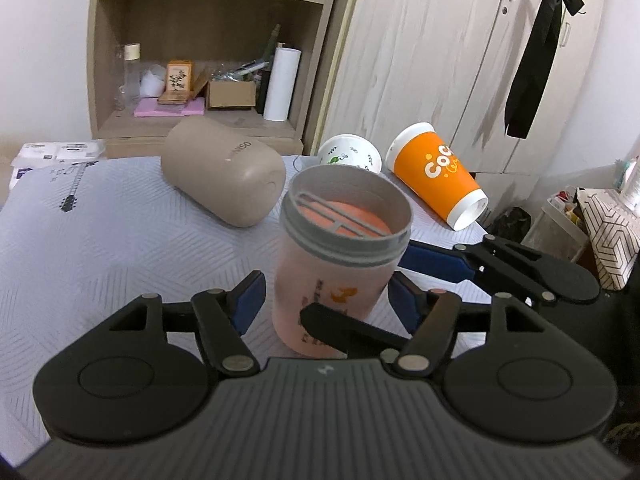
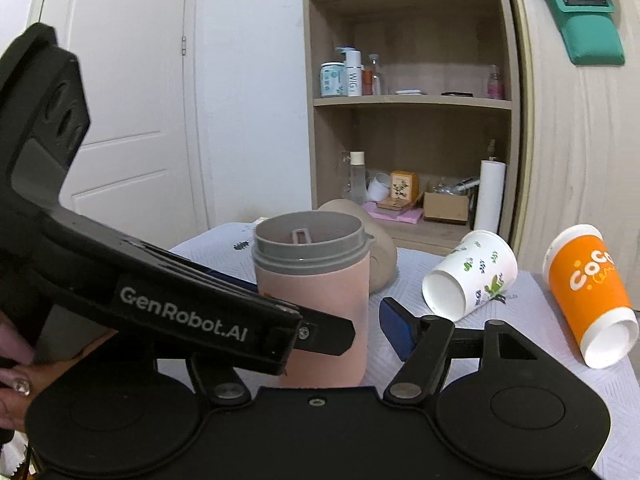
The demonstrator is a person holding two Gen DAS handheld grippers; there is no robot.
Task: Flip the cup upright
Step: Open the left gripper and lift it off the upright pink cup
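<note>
Between my left gripper's [image 1: 324, 300] spread fingers the pink cup [image 1: 340, 256] stands upright, my right gripper [image 2: 362, 328] likewise open.

Our left gripper [image 1: 326, 300] has its jaws spread wide, the blue pads [image 1: 250, 300] standing clear on either side with nothing clamped. Our right gripper [image 2: 320, 328] is also spread, one blue pad [image 2: 396, 330] showing; it reaches in across the left one from the right, low over the bed.
</note>
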